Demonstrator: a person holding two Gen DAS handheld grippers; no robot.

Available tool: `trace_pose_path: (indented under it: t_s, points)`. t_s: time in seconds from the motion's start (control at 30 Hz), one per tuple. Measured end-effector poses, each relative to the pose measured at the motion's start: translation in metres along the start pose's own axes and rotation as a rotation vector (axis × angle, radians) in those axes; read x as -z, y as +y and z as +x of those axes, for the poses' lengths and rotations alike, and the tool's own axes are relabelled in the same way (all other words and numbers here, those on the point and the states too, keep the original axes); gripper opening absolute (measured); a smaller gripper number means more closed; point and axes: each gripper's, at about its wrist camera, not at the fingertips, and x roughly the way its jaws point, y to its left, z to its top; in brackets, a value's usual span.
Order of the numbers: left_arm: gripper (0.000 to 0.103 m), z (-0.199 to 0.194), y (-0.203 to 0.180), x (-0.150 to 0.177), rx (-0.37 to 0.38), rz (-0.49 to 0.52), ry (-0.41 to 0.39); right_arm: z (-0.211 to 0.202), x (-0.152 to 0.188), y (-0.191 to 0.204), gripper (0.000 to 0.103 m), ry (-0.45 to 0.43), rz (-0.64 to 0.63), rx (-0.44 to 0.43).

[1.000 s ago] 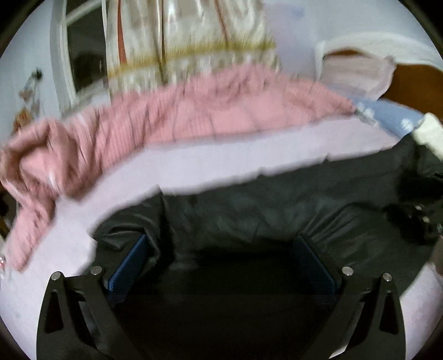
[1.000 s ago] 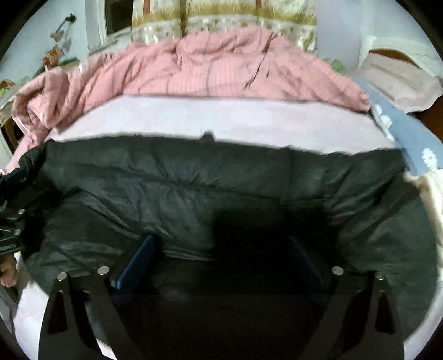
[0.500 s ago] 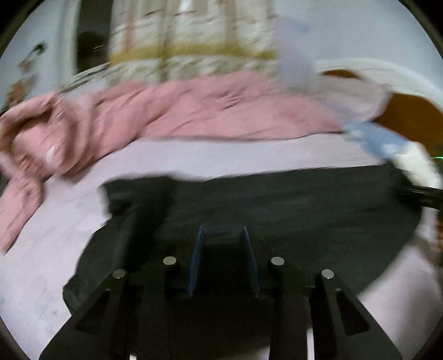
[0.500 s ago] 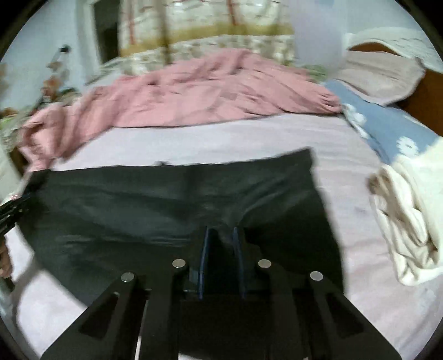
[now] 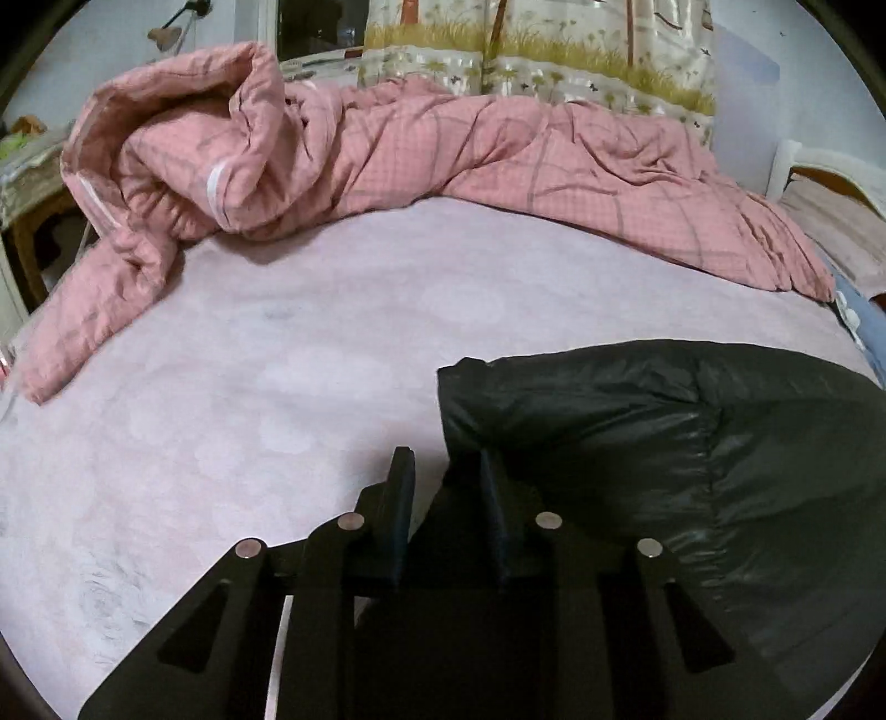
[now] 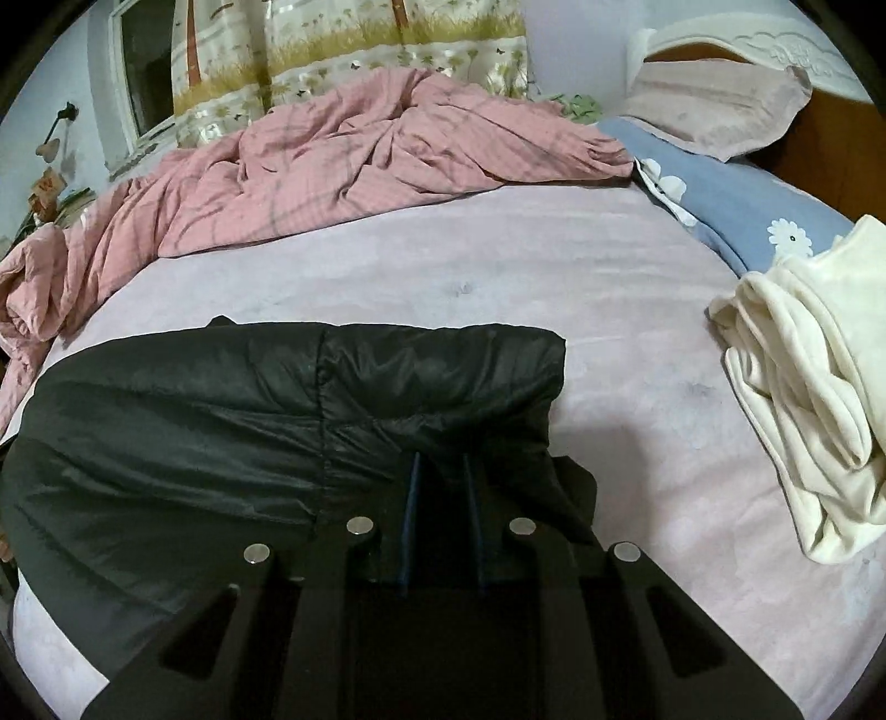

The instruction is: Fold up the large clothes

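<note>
While both grippers sit low over the bed [image 5: 266,354], the black puffer jacket [image 6: 277,410] lies bunched on the pink sheet near the bed's front edge, folded over on itself with its far fold line running roughly parallel to that edge.

Left gripper [image 5: 447,476]: jaws drawn close together, clamped on the jacket's left corner. Dark fabric fills the gap between the blue pads; the grip looks real, though the black-on-black contrast there is poor, so treat the exact contact as probable. The jacket [image 5: 664,443] spreads off to the right of this gripper; bare sheet to its left.

Right gripper [image 6: 440,476]: jaws narrow and closing at this moment, with the jacket's right end pinched between the pads. A loose flap of black fabric sticks out just right of the fingers.

Surroundings (not part of the fold):
- pink checked quilt [image 5: 387,149] heaped along the bed's far edge, one end trailing down toward the left edge
- cream garment [image 6: 803,387] crumpled near the right edge, apart from the jacket
- blue floral pillow [image 6: 731,205] at the far right corner, a pinkish pillow [image 6: 714,111] behind it
- patterned curtain [image 6: 343,50] beyond the far edge
</note>
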Motion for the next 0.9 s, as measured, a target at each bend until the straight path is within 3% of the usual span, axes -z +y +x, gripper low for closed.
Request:
trace_pose_path:
  t_s: [0.07, 0.23, 0.3, 0.37, 0.47, 0.57, 0.7, 0.8, 0.9]
  points:
    - [0.024, -0.016, -0.004, -0.003, -0.015, 0.021, -0.037, -0.009, 0.001, 0.003, 0.016, -0.028, 0.003, 0.022]
    - [0.032, -0.093, -0.03, -0.004, 0.076, 0.083, -0.213, -0.056, 0.004, 0.022, 0.016, -0.149, -0.038, 0.041]
    - [0.032, -0.128, -0.046, 0.001, 0.145, 0.104, -0.279, -0.073, 0.003, 0.027, 0.016, -0.183, -0.024, 0.0]
    - [0.032, -0.156, -0.067, 0.008, 0.264, 0.126, -0.3, -0.09, 0.002, 0.035, 0.016, -0.205, -0.005, -0.077]
    - [0.032, -0.169, -0.105, 0.022, 0.482, 0.147, -0.232, -0.11, 0.002, 0.058, 0.016, -0.198, -0.015, -0.207]
    - [0.029, -0.152, -0.146, 0.037, 0.613, 0.163, -0.102, -0.115, 0.005, 0.084, 0.017, -0.145, -0.048, -0.296]
    - [0.026, -0.115, -0.185, 0.056, 0.614, 0.19, 0.031, -0.11, 0.011, 0.115, 0.017, -0.057, -0.087, -0.385]
    - [0.023, -0.089, -0.188, 0.057, 0.543, 0.181, 0.071, -0.093, 0.013, 0.135, 0.017, 0.041, -0.088, -0.424]
    - [0.023, -0.075, -0.188, 0.057, 0.54, 0.16, 0.105, -0.071, 0.013, 0.152, 0.017, 0.158, -0.089, -0.439]
